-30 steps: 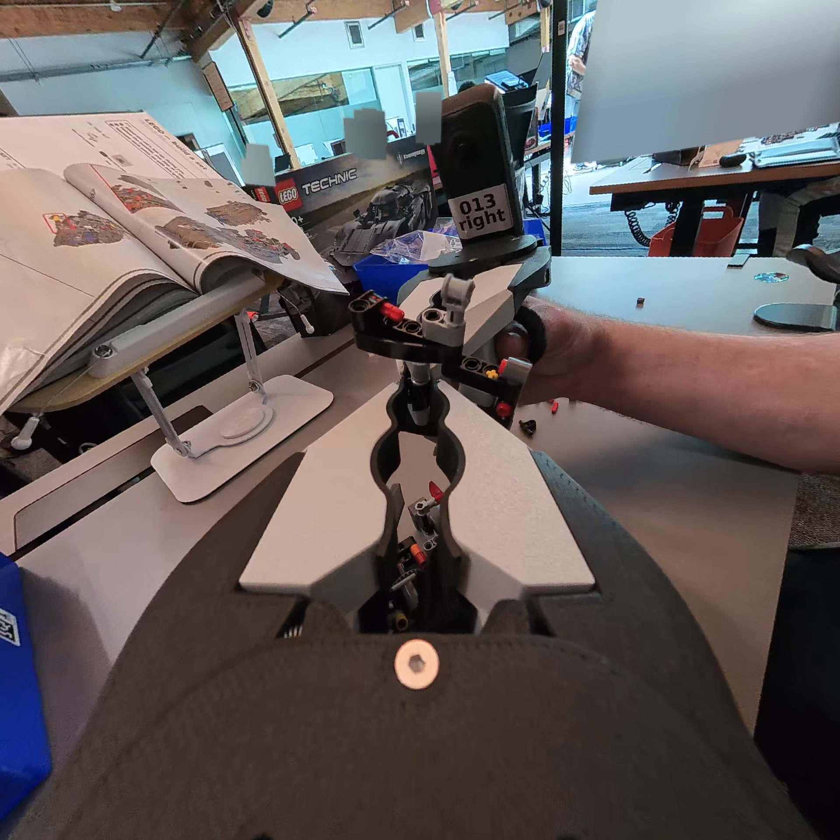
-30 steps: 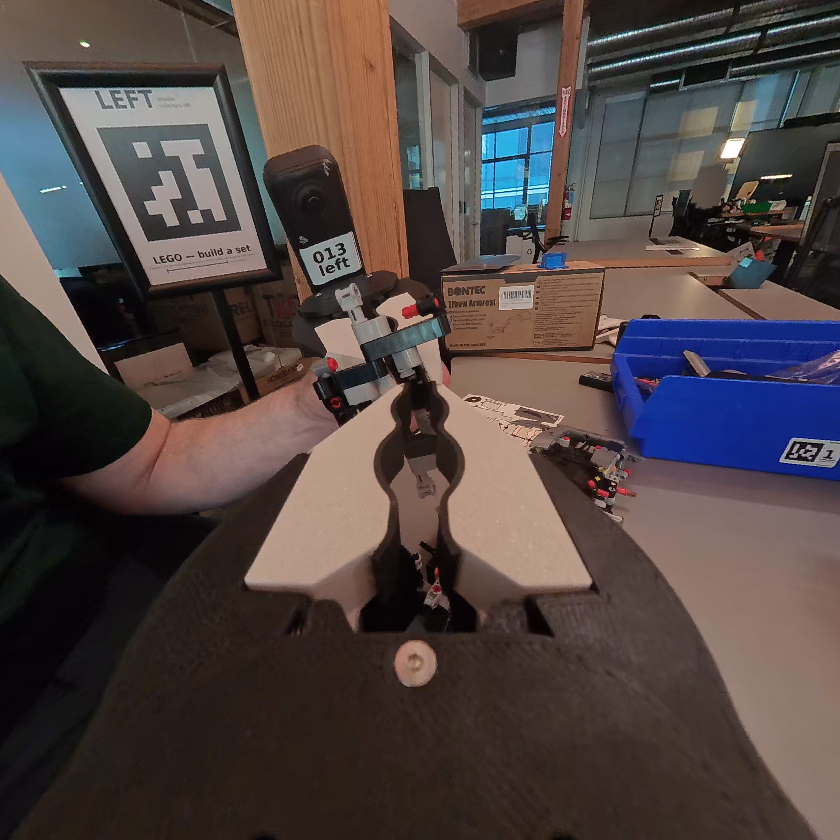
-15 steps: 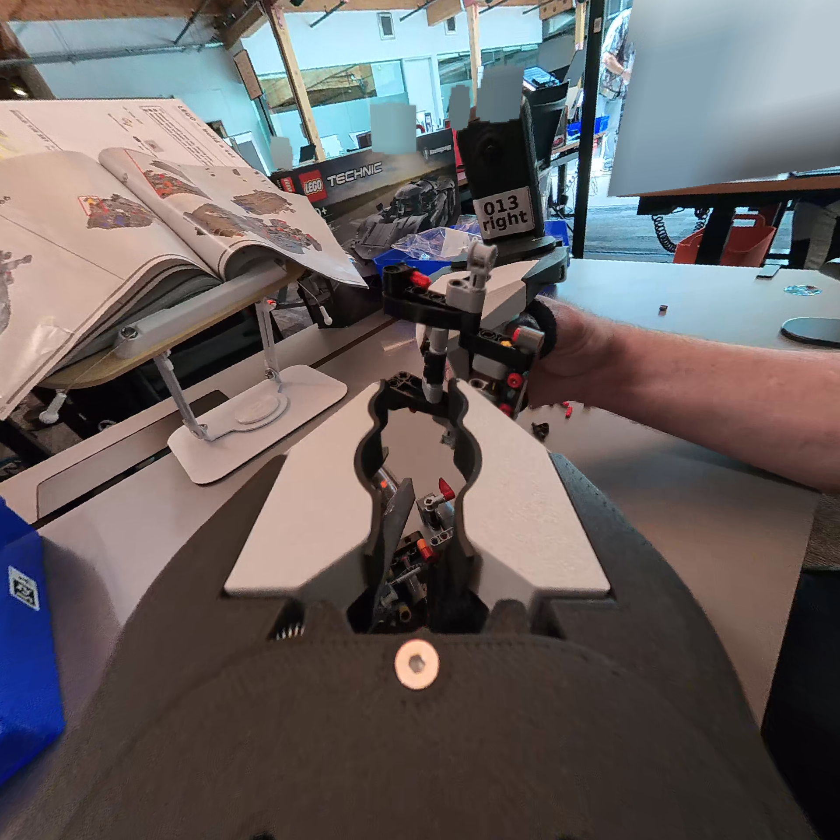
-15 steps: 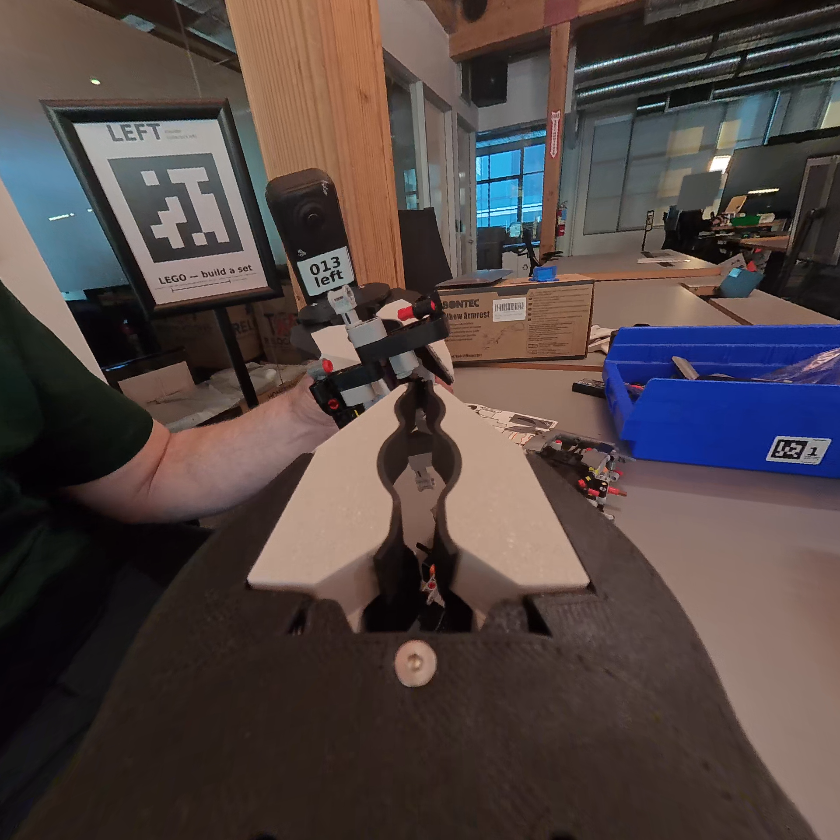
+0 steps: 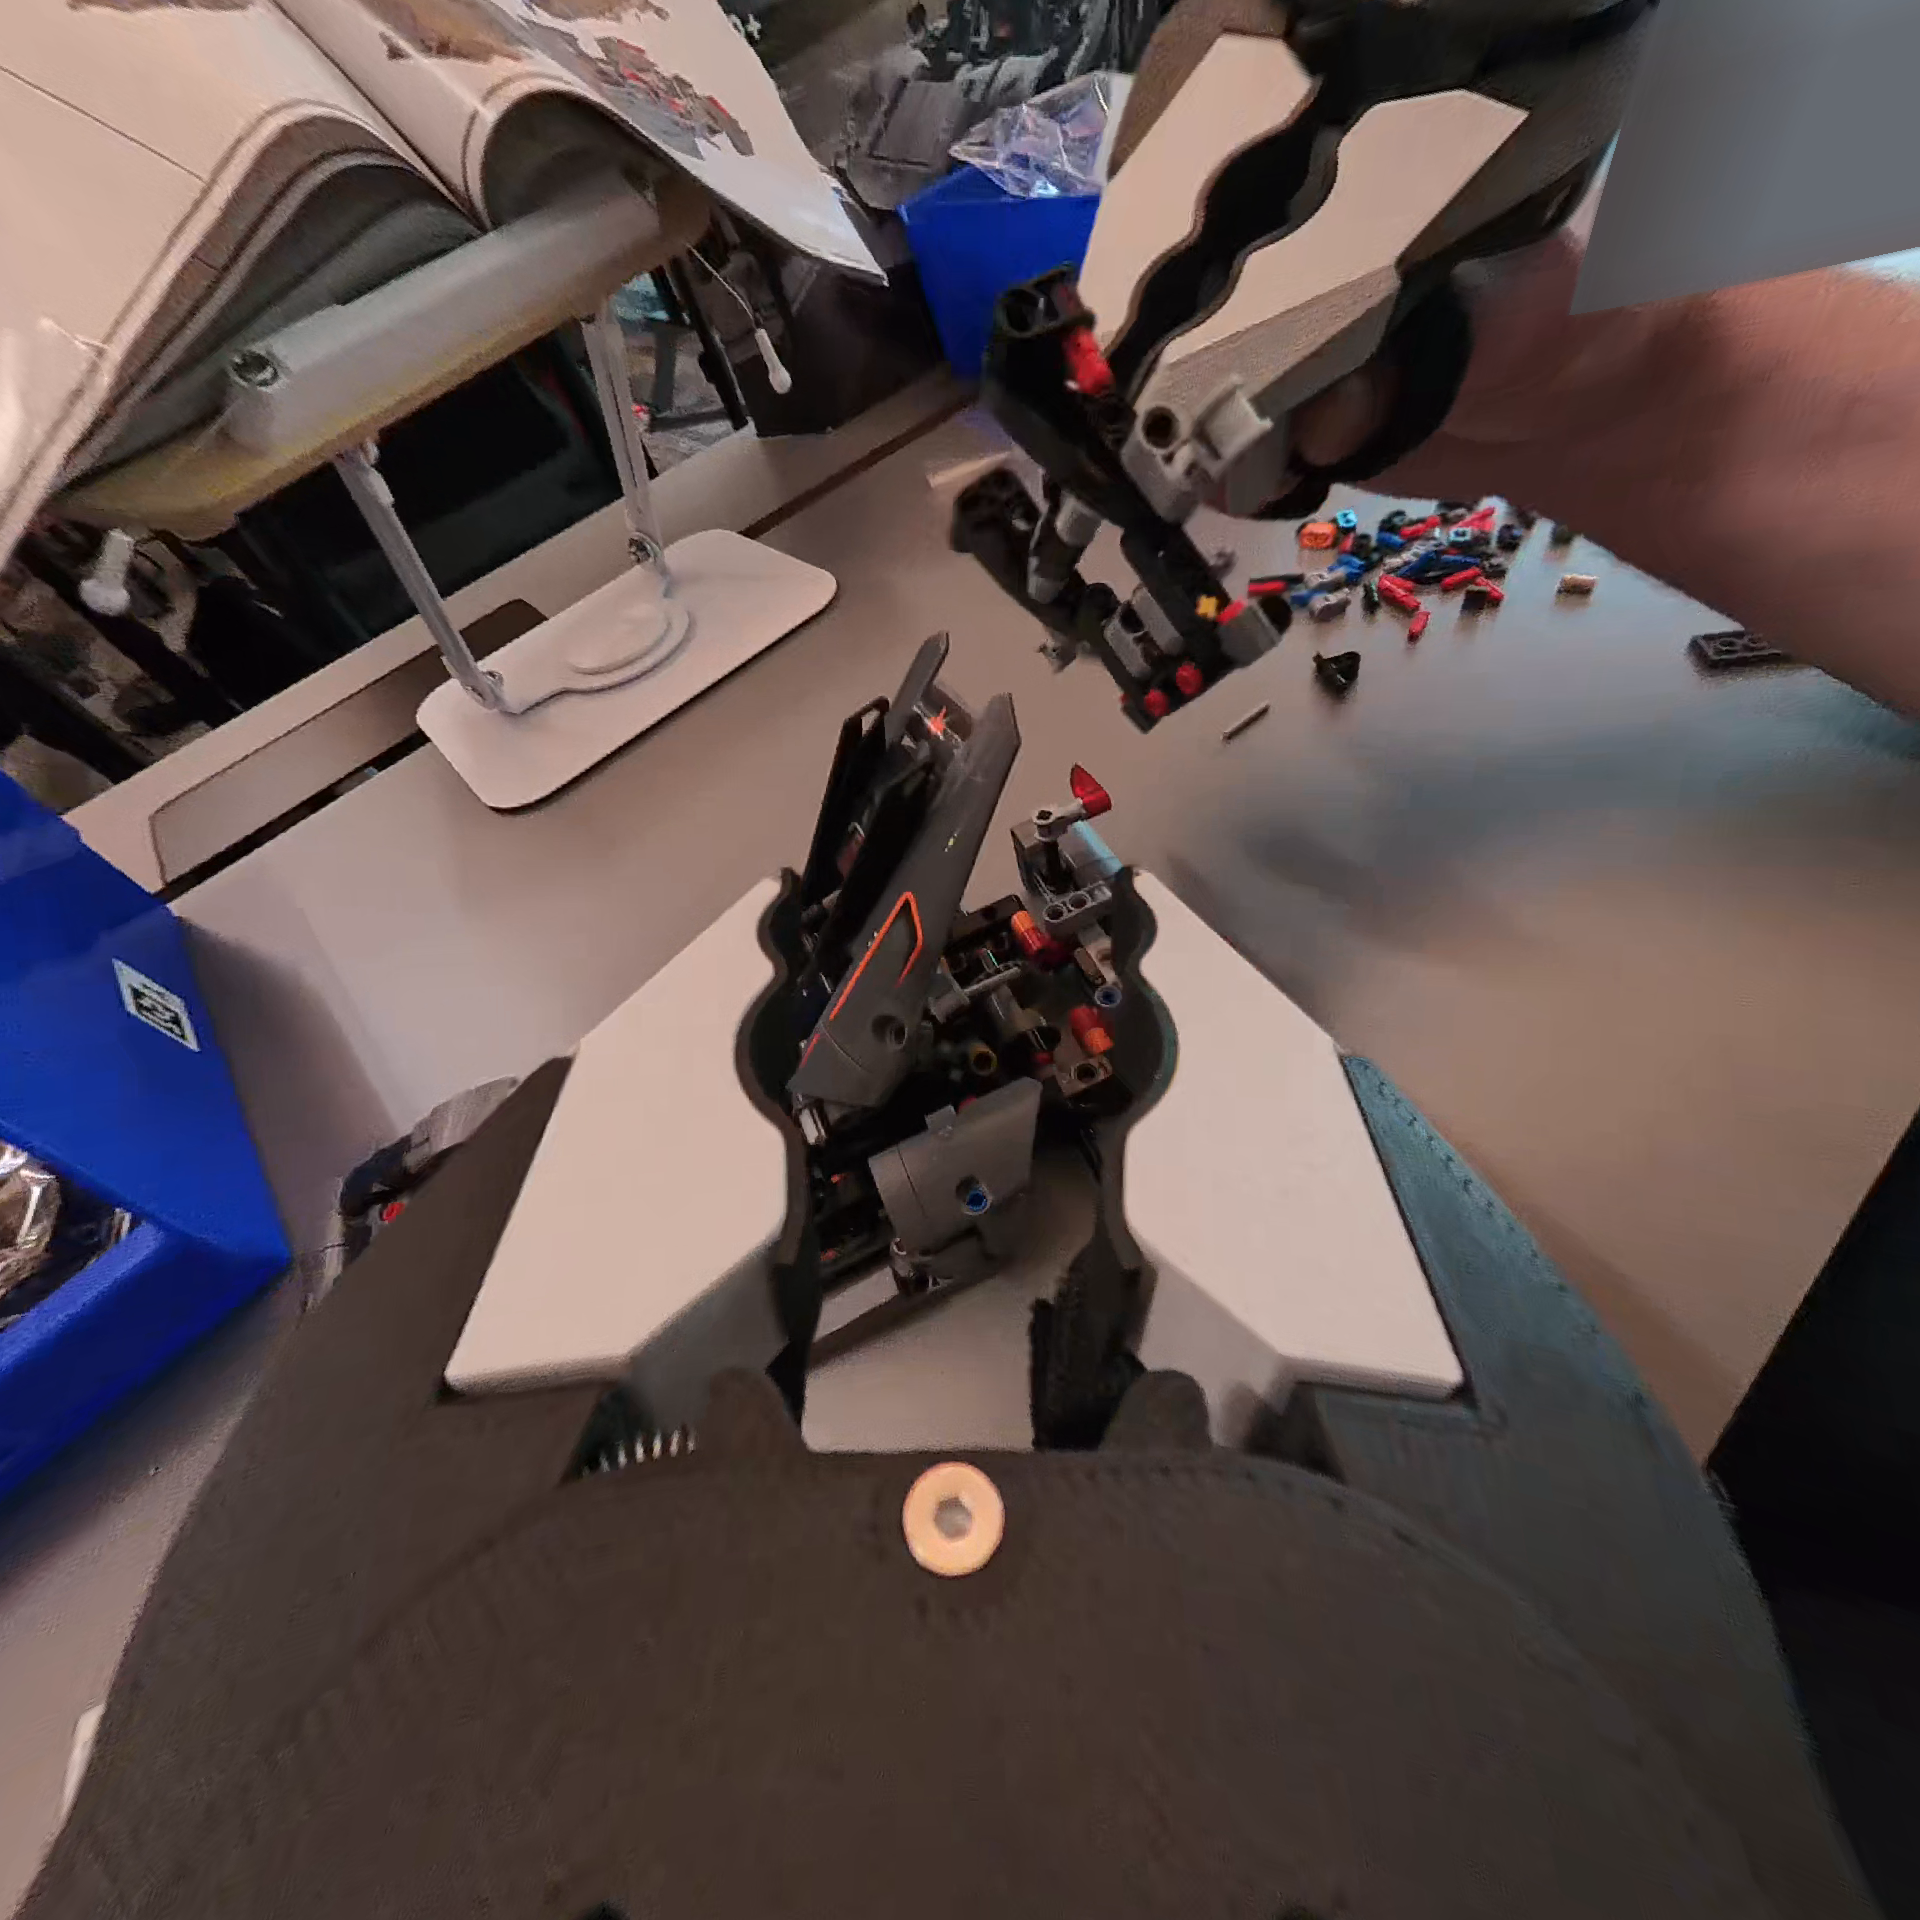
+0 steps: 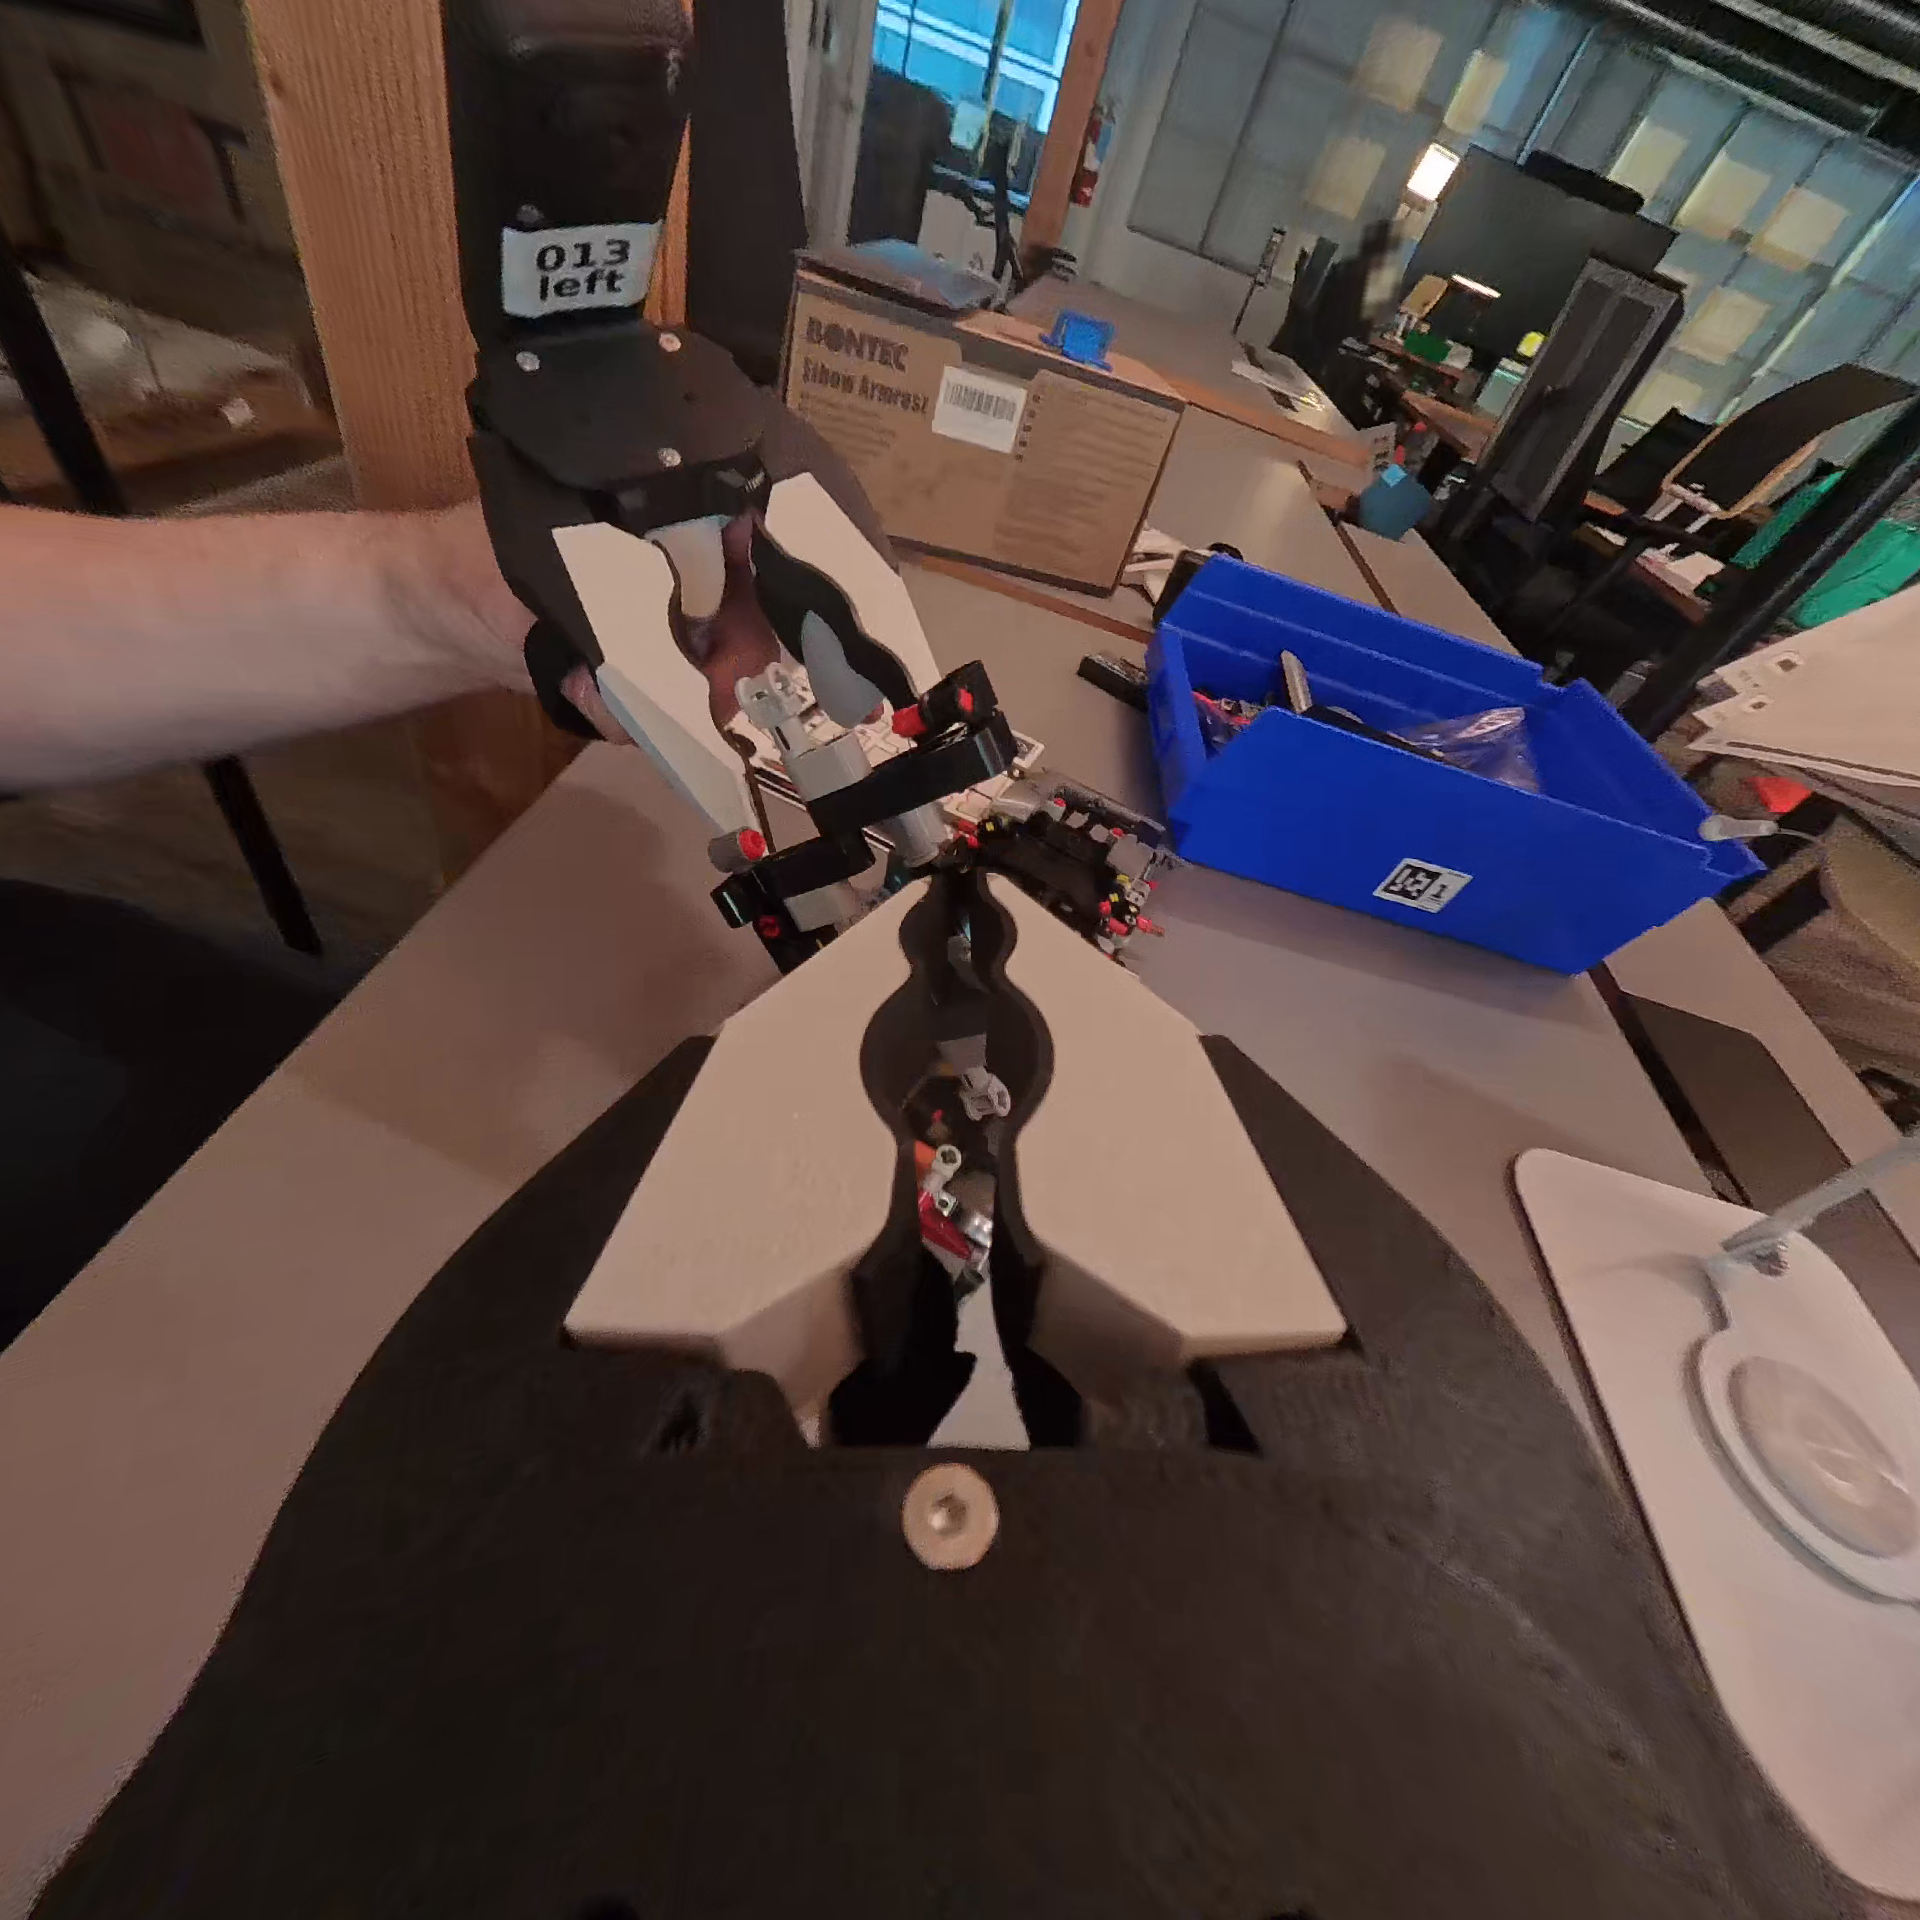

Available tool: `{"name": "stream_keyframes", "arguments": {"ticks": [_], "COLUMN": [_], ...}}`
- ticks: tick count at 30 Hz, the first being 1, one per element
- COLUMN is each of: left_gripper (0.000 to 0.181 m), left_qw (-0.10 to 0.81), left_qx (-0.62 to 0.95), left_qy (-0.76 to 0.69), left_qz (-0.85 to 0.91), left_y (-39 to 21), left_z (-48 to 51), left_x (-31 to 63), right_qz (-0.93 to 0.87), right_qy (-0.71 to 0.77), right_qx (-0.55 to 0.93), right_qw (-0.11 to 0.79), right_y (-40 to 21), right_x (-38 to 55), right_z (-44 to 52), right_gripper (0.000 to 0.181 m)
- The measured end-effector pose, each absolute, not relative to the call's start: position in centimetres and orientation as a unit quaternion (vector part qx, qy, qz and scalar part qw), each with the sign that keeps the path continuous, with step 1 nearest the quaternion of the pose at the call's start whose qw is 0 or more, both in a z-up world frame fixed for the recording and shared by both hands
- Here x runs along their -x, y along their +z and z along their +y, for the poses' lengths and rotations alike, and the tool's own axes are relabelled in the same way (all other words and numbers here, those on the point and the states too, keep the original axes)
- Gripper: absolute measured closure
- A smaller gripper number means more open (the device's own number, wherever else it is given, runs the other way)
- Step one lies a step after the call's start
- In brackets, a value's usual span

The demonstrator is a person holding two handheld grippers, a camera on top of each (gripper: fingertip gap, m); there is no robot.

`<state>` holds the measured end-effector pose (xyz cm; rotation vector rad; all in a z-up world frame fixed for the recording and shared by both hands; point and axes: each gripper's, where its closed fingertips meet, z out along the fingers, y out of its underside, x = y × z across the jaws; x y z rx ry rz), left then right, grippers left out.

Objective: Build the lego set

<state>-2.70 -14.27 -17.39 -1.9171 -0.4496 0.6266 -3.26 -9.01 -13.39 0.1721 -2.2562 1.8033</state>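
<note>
My right gripper (image 6: pixel 956 881) is shut on a small black and grey Technic assembly (image 6: pixel 862 800) with red pins and holds it above the table. The left wrist view shows that gripper (image 5: pixel 1117 405) at the upper right, with the assembly (image 5: pixel 1101 520) hanging from its tips. My left gripper (image 5: pixel 956 883) is open and empty, its jaws wide apart above a larger dark model (image 5: pixel 894 966) with an orange-striped panel that lies on the table. The right wrist view shows the left gripper (image 6: pixel 821 748) just behind the assembly, and the larger model (image 6: pixel 1060 852) past my fingertips.
An open instruction book (image 5: pixel 364 208) rests on a stand with a white base (image 5: pixel 623 665) at the left. A blue bin (image 6: pixel 1403 769) stands near a cardboard box (image 6: pixel 987 436). Loose small pieces (image 5: pixel 1403 561) lie beside the person's forearm (image 5: pixel 1714 447). Tip to tip, the grippers are about 7 cm apart.
My left gripper has let go of the small assembly, opened, and dropped over the larger model on the table. The right gripper keeps the assembly and has tilted downward.
</note>
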Motion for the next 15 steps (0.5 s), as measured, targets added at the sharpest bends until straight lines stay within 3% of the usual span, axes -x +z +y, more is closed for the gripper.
{"name": "stream_keyframes", "arguments": {"ticks": [15], "left_gripper": [0.099], "left_qw": [0.547], "left_qx": [0.806], "left_qy": [0.179], "left_qz": [-0.14], "left_y": [-17.9], "left_z": [-12.8], "left_x": [2.9], "right_qz": [-0.816], "right_qy": [0.483], "right_qx": [-0.129], "right_qw": [0.289], "right_y": [-18.7], "right_x": [2.5], "right_z": [-10.4], "right_gripper": [0.181]}}
